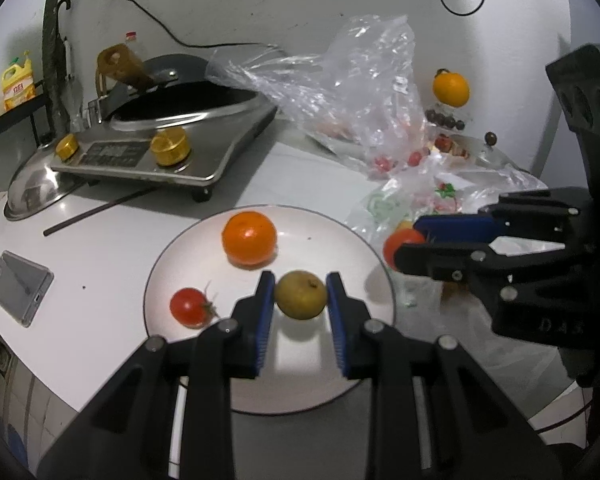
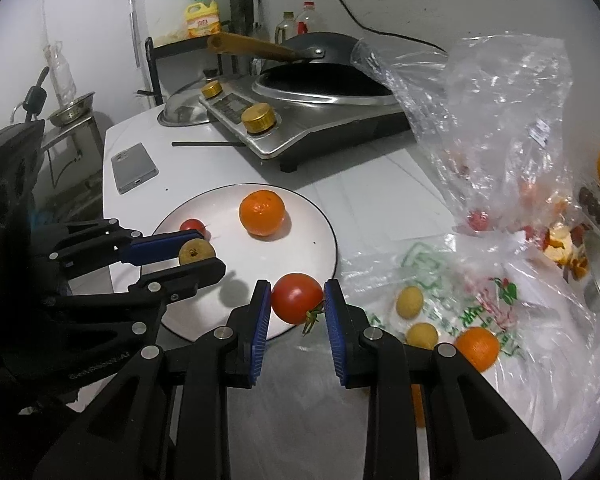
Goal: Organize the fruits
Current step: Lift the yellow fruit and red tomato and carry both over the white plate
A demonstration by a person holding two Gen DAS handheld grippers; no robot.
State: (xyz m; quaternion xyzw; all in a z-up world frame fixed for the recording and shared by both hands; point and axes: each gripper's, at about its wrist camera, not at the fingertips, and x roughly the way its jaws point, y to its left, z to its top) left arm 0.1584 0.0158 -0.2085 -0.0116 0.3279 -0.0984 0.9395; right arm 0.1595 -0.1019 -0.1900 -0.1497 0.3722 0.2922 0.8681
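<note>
- Left gripper (image 1: 300, 292) tilts down over the near part of the plate (image 1: 188, 248) — blue pads clamped on a yellow-green fruit (image 1: 301, 295).
- Right gripper (image 2: 298, 300) also points down, at the plate's right rim, pinching a red tomato (image 2: 296, 298).
- On the plate: an orange (image 1: 249, 238) far, a small tomato (image 1: 191, 306) left.
- Only the right view shows another orange (image 2: 478, 348) and two yellow fruits (image 2: 410, 301) on a bag (image 2: 480, 308) — right of the plate.
</note>
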